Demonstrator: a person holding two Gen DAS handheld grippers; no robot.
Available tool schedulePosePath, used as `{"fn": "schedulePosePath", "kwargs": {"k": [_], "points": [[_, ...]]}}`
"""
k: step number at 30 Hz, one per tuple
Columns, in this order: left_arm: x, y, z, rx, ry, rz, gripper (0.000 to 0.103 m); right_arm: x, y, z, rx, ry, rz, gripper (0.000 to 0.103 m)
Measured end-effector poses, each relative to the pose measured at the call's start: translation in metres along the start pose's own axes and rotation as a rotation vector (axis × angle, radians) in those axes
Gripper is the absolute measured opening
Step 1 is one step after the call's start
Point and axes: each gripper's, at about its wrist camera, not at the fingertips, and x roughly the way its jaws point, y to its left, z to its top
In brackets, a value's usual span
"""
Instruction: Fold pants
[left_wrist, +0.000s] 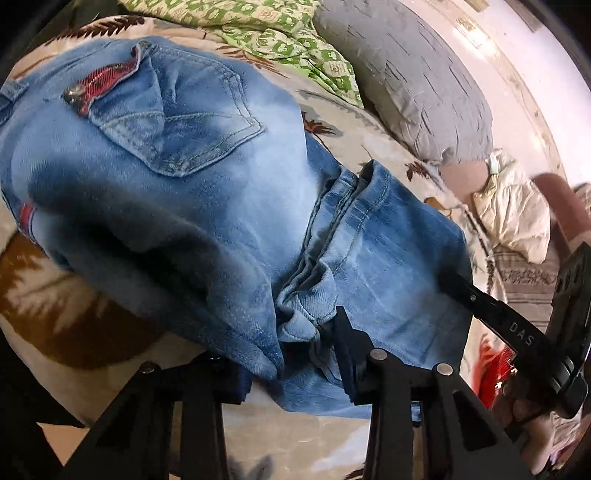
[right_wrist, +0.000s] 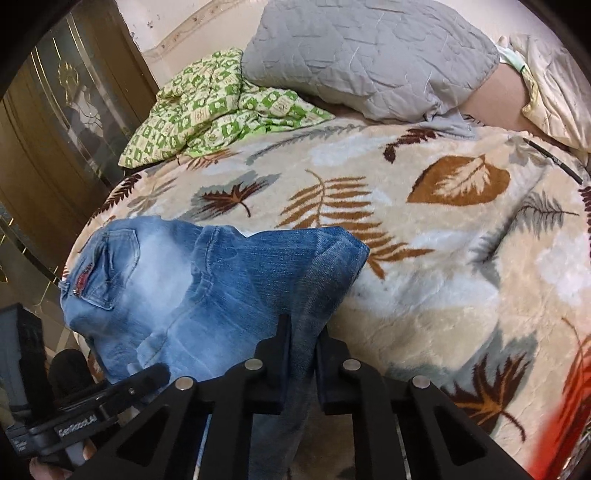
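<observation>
Blue washed jeans (left_wrist: 207, 206) lie on a leaf-patterned blanket (right_wrist: 424, 229), back pocket with a red patch up. In the left wrist view my left gripper (left_wrist: 291, 354) is shut on a thick bunch of denim at the near edge. The right gripper's body shows there at the right (left_wrist: 517, 332). In the right wrist view the jeans (right_wrist: 192, 288) lie at the left, and my right gripper (right_wrist: 301, 343) is shut on a fold of darker denim that rises between its fingers. The left gripper's body shows at the lower left (right_wrist: 92, 406).
A grey quilted pillow (right_wrist: 369, 55) and a green checked cloth (right_wrist: 210, 107) lie at the bed's far side. A cream cloth (right_wrist: 554, 74) is at the far right, with a black pen (right_wrist: 554, 162) near it. A dark wooden door (right_wrist: 48, 147) stands to the left.
</observation>
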Motion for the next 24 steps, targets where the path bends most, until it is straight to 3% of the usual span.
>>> {"fn": "schedulePosePath", "kwargs": {"k": [7, 10, 14, 17, 19, 20, 21, 22, 24], "points": [[0.001, -0.02, -0.002, 0.01, 0.0, -0.101, 0.036, -0.023, -0.01, 0.011, -0.017, -0.045, -0.05, 0.011], [0.016, -0.031, -0.006, 0.038, 0.047, -0.078, 0.036, -0.029, -0.022, 0.015, 0.006, -0.051, -0.074, 0.011], [0.024, -0.038, -0.008, 0.088, 0.04, -0.042, 0.041, -0.009, -0.036, 0.008, 0.023, 0.023, -0.094, 0.012], [0.021, -0.047, -0.01, 0.144, 0.057, -0.051, 0.057, 0.004, -0.049, 0.004, 0.069, 0.06, -0.107, 0.025], [0.016, -0.05, -0.011, 0.171, 0.064, -0.043, 0.086, 0.0, -0.057, 0.003, 0.103, 0.064, -0.102, 0.038], [0.009, -0.049, -0.013, 0.187, 0.05, -0.018, 0.089, -0.005, -0.057, 0.002, 0.104, 0.055, -0.104, 0.046], [0.005, -0.049, -0.013, 0.205, 0.033, 0.0, 0.09, -0.012, -0.056, 0.0, 0.099, 0.04, -0.111, 0.073], [-0.001, -0.048, -0.015, 0.236, 0.025, 0.008, 0.09, -0.022, -0.053, -0.003, 0.092, 0.012, -0.141, 0.086], [-0.008, -0.046, -0.013, 0.289, 0.049, 0.01, 0.09, -0.041, -0.049, -0.007, 0.077, -0.049, -0.188, 0.087]]}}
